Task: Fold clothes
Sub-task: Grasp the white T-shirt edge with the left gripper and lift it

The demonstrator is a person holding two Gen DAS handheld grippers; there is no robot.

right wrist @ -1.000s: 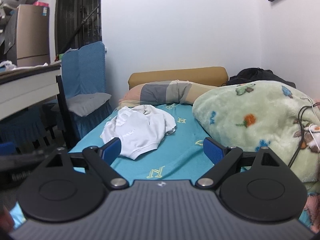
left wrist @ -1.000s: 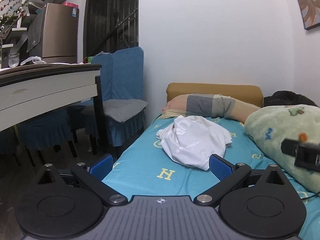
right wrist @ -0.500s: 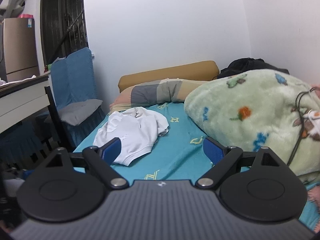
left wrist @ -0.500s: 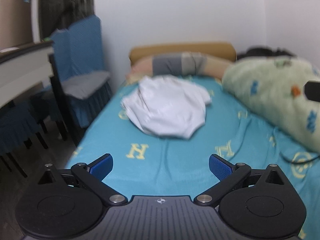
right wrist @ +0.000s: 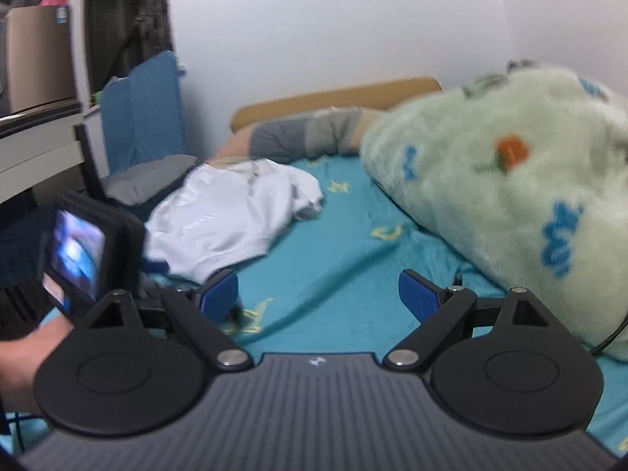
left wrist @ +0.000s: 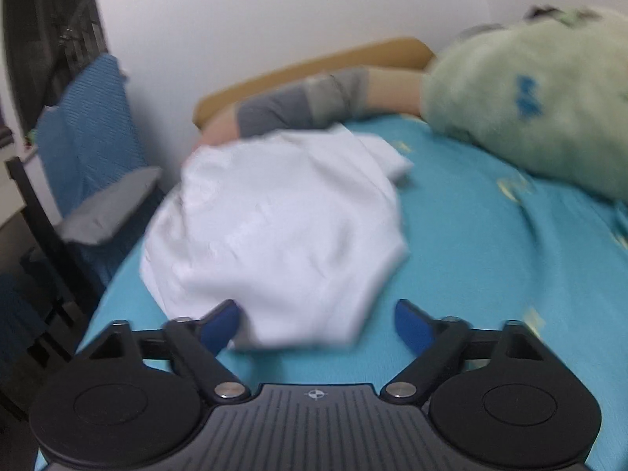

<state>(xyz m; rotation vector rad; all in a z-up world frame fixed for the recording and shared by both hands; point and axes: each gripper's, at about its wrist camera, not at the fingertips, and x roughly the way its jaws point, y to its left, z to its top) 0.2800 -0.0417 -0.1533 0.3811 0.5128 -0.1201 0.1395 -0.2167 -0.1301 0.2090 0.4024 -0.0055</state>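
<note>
Lying across most of both views — bed (left wrist: 490, 274): teal sheet with pale yellow letter prints, tan headboard against the white wall.
Blanket (right wrist: 510, 204): fluffy pale green with blue and orange prints, heaped on the right side of the bed.
Chair (left wrist: 94, 133): blue cover, grey seat cushion, standing just beside the bed's left edge.
Pillow (left wrist: 306, 106): grey and peach, at the head of the bed, touching the far edge of the garment.
White garment (left wrist: 274, 235): crumpled and unfolded, on the left half of the sheet near the pillow; its near hem lies between the left tool's pads in the left wrist view.
Left tool (left wrist: 314, 325): jaws have just been closing and stand half-wide; left pad at or against the hem, right pad clear of the cloth; blur hides whether the left pad truly touches. Seen from the right wrist view (right wrist: 94, 251) with its small lit screen, held by a hand (right wrist: 23, 365).
Right tool (right wrist: 318, 294): jaws wide, nothing between them, over bare sheet, apart from the garment.
</note>
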